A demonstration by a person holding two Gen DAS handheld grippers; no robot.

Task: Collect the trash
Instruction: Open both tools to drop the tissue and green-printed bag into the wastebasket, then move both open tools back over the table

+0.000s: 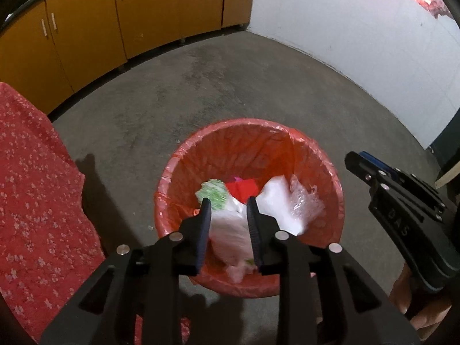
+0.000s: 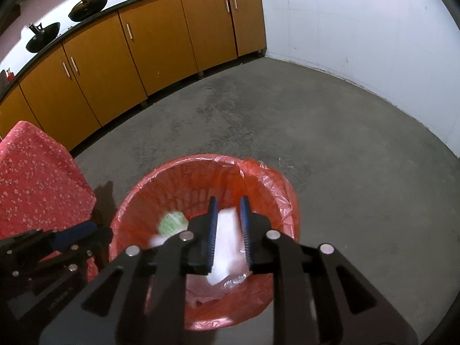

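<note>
Concrete floor [image 1: 230, 86], one lined bin [image 1: 250, 132]

A row of orange-brown cabinets [image 2: 120, 66] under a dark countertop [image 2: 95, 14] runs along the far side of a bare grey concrete floor [image 2: 287, 120]. A white tiled wall [image 2: 359, 28] meets the cabinets' right end; red flowered cloth [image 2: 37, 184] hangs near their left end

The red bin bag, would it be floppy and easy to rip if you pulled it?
Probably floppy: the bag is thin, see-through and wrinkled where it folds over the bin's rim. It looks light. It might tear if tugged hard, though that is a guess from how thin it looks.
</note>
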